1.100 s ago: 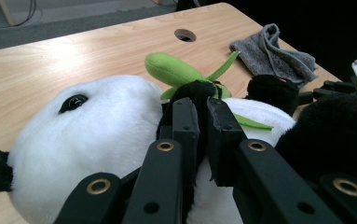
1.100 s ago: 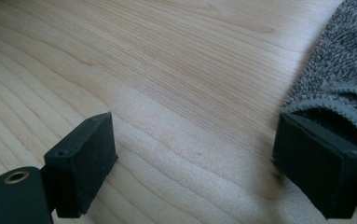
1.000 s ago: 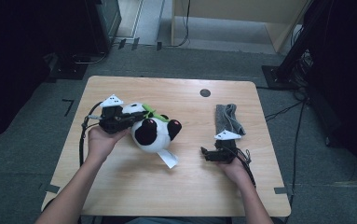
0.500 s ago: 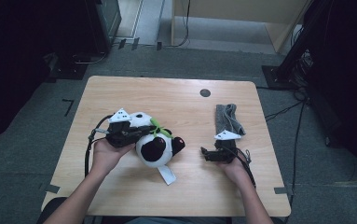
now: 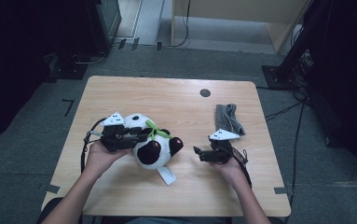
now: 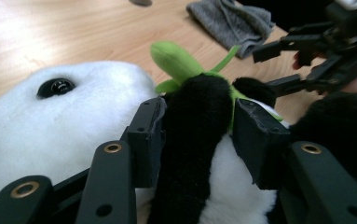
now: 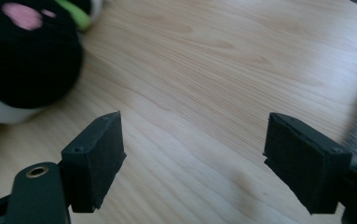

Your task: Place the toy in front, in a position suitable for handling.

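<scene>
High view: our left gripper [image 5: 141, 136] has the plush panda [image 5: 153, 144]; the right gripper [image 5: 198, 151] waits just to its right.

Left fingers [image 6: 148, 135] have just been easing open, with the panda's black limb between them and touching. Right fingers [image 7: 97, 156] are spread and empty, pointing left at the panda on the counter [image 5: 176, 100]. The grey cloth [image 5: 228, 117] lies beyond the right gripper.

Fluffy plush panda [image 5: 155, 148] on a smooth wood-grain table [image 5: 176, 100] (matt finish); grey ribbed cloth [image 5: 229, 118].
</scene>
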Demonstrator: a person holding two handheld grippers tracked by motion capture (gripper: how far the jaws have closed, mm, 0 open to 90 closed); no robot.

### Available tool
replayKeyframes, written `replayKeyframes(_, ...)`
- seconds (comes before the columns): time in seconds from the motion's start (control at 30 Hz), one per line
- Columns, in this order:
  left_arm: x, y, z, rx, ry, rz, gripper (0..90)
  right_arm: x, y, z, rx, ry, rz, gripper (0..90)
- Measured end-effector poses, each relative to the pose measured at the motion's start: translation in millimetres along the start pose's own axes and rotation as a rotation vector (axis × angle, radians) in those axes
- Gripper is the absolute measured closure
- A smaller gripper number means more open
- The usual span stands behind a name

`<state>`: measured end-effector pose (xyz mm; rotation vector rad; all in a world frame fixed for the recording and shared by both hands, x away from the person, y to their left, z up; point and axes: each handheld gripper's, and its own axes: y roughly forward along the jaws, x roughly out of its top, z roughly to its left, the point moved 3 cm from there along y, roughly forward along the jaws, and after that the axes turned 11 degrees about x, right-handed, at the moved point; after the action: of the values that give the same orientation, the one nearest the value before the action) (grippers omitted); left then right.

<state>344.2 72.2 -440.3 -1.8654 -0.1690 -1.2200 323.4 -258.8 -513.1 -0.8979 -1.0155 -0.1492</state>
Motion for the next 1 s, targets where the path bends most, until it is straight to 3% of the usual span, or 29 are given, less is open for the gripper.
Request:
replayKeyframes(0.07,-1.3,0.7,-0.6,-0.005,-0.018,0.033,60.0,4.8,0.1,11.5,0.037,-0.017,-0.016,21.5)
replayKeyframes(0.17,-2.0,0.7,-2.2,0.006,-0.006,0.054,68.4,10.4,2.2,25.4,0.076,-0.047,-0.033,23.5)
replayKeyframes(0.33,-5.5,1.4,-2.5,0.004,-0.013,0.046,70.1,16.3,7.1,43.0,0.169,-0.057,-0.060,25.7)
replayKeyframes(0.5,-5.7,1.5,-3.2,0.007,-0.016,0.037,70.0,19.7,17.3,54.0,0.229,-0.052,-0.077,28.6)
replayKeyframes(0.57,-5.4,0.9,-3.6,0.009,-0.019,0.038,70.3,20.3,23.3,57.0,0.235,-0.055,-0.073,32.4)
replayKeyframes(0.63,-4.5,0.1,-3.9,0.008,-0.025,0.040,71.7,20.8,30.1,59.6,0.243,-0.060,-0.054,45.6)
replayKeyframes(0.7,-3.9,-0.7,-4.6,0.010,-0.032,0.042,72.4,21.8,34.0,61.0,0.222,-0.081,-0.037,51.5)
replayKeyframes(0.83,-3.8,-0.3,-8.8,-0.017,-0.057,0.046,73.4,27.1,29.2,60.5,0.167,-0.120,-0.026,53.9)
replayKeyframes(1.0,-4.5,4.8,-22.6,-0.029,-0.055,0.042,73.1,30.1,23.0,48.6,0.129,-0.109,-0.026,55.6)
